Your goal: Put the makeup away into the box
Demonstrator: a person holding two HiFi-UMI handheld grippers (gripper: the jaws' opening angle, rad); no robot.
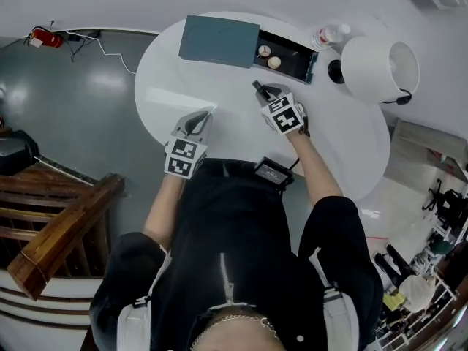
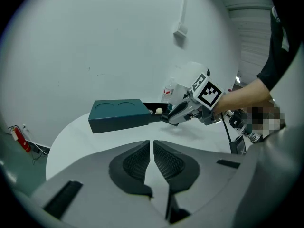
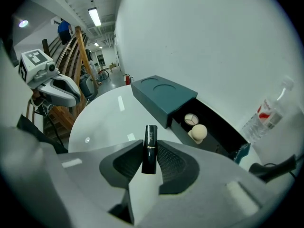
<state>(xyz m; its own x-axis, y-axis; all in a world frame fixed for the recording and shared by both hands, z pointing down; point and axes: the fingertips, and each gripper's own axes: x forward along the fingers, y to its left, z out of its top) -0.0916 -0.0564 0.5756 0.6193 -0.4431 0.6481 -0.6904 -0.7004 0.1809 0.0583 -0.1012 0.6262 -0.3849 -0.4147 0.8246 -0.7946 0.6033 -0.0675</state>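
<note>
Desk open up to the box at its far edge; my right hand-held gripper grasps lipstick; left hand-held gripper clenched.

The left forearm and right forearm both reach forward, bare. The left gripper tilts downward, its jaws drawn together to a hairline slit, seemingly with nothing between them. The right gripper pitches down more steeply, its jaws clamped on a black lipstick that stands between the pads and pokes past the tips.
</note>
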